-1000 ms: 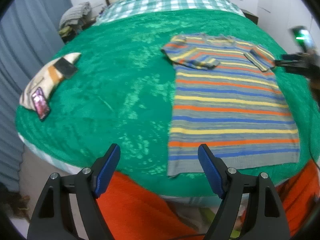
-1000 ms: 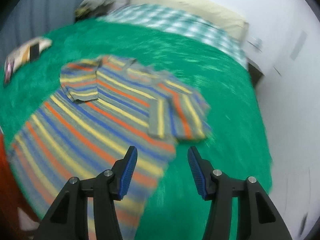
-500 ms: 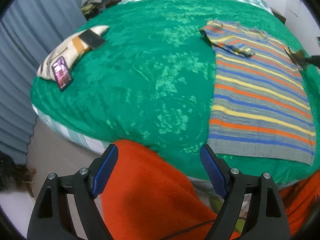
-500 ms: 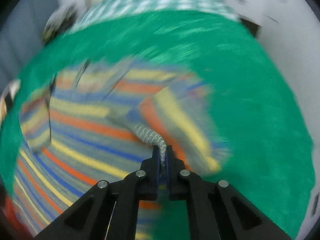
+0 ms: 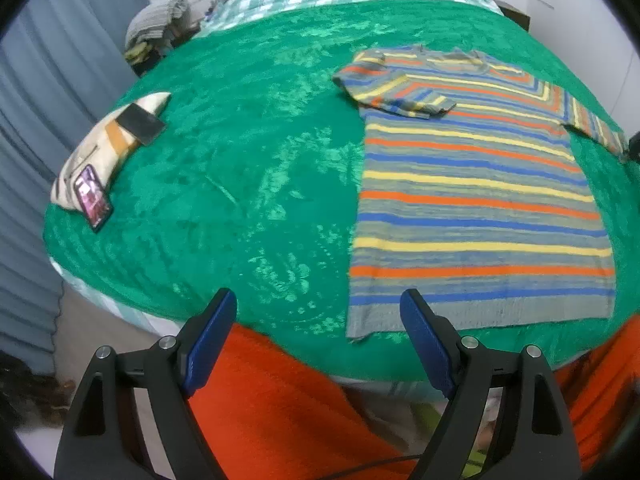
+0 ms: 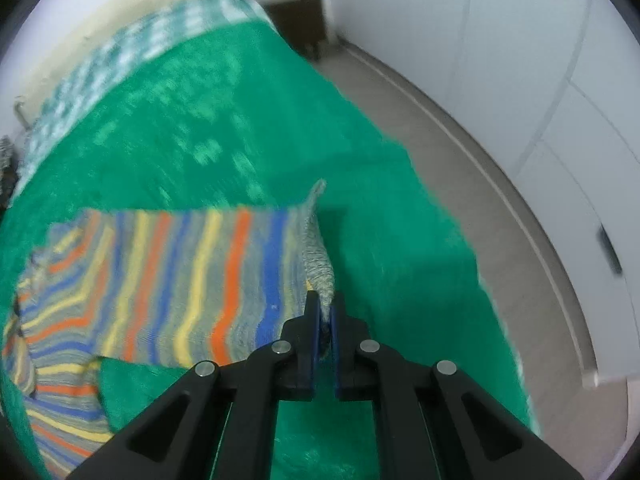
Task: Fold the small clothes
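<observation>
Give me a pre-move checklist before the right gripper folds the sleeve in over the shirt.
1. Right gripper clamped on the sleeve cuff: ok, grey edge is pinched between the pads.
2. Sleeve pulled out straight, clear of the body: ok, it stretches away from the striped shirt.
3. Shirt body lying flat on the green blanket: ok, hem and sides look smooth.
4. Other sleeve already folded in: ok, it lies across the chest.
5. Left gripper free: ok, open, nothing between the pads, near the bottom hem.
6. Phone and cushion clear of the fold path: ok, far across the bed.
</observation>
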### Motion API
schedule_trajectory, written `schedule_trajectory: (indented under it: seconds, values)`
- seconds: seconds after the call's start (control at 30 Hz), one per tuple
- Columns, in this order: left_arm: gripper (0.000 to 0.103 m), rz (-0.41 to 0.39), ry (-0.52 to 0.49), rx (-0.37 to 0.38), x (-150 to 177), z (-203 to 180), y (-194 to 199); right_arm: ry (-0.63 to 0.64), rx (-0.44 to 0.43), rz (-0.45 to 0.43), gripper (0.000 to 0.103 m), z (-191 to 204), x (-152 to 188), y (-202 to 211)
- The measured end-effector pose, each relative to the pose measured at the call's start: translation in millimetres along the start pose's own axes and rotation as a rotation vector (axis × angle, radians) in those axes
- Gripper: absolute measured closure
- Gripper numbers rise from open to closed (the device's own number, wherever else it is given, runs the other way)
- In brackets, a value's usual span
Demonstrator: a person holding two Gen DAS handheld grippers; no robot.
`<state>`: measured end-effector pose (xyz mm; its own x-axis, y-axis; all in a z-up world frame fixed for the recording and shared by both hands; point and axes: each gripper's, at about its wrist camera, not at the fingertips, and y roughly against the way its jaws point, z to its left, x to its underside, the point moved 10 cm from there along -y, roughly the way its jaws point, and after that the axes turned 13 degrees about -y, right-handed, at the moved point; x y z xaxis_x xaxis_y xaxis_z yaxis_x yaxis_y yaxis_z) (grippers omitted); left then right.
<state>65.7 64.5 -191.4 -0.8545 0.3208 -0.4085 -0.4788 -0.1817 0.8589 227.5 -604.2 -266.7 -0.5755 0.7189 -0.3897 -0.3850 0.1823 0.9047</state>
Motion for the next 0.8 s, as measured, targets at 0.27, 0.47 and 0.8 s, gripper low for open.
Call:
schedule_trajectory:
  seconds: [0.27,0.47,0.8]
  values:
    - [0.018,0.057,0.074,0.017,17.5,16.4,-10.8,-0.066,-0.004,0.010,0.099,-20.7,6.5,-12.1]
    - [0.018,0.002,0.045,-0.025,0.4,31.6,0.3,-0.100,-0.028,-0.042,0.060,-34.0,5.6,-0.3]
    - [0.004,-0.295,-0.341,0.060,-169.7,-42.1,-5.1,0.127,-0.088,-0.107,0.039,-40.8,102.6,88.5]
